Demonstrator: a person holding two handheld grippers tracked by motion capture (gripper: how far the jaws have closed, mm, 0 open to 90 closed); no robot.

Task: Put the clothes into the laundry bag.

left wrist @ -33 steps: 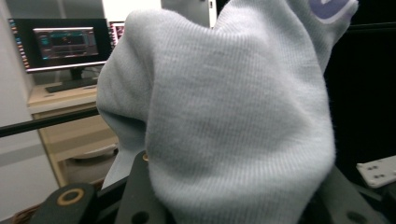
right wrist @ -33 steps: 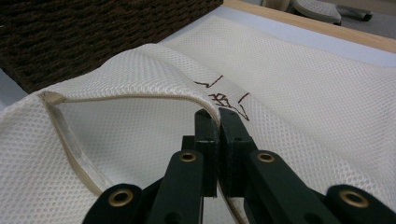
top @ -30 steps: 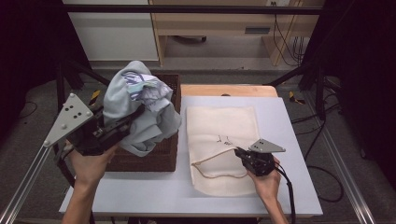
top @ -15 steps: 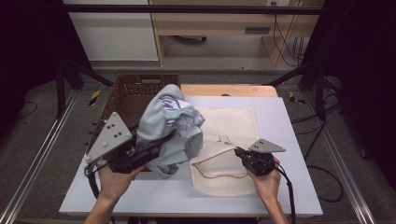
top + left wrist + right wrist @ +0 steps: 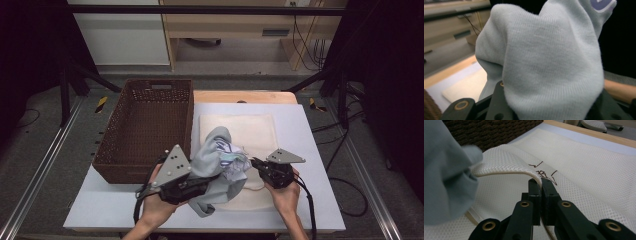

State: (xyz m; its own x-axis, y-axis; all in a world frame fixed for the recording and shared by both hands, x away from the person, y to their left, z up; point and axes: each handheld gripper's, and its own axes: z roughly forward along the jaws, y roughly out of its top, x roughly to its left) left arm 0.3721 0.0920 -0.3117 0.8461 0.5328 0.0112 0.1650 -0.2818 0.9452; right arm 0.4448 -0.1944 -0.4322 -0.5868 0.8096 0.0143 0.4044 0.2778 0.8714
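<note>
Garment (image 5: 220, 165), pale grey-blue knit with a printed patch, sits bunched at lower centre of the high view, clamped in my left gripper (image 5: 200, 186). In the left gripper view the cloth (image 5: 549, 62) rises straight out from between my jaws and drapes over both of them, hiding the tips. Its lower folds hang over the near end of the cream mesh bag (image 5: 250, 132), which lies flat on the white table (image 5: 310, 200), just right of the brown wicker basket (image 5: 145, 125).

My right gripper (image 5: 256, 164) is at lower right of the high view. Its jaws are closed on the bag's top layer at the opening rim (image 5: 506, 172), lifting it; the garment (image 5: 446, 175) is at left, just beside that raised rim.
</note>
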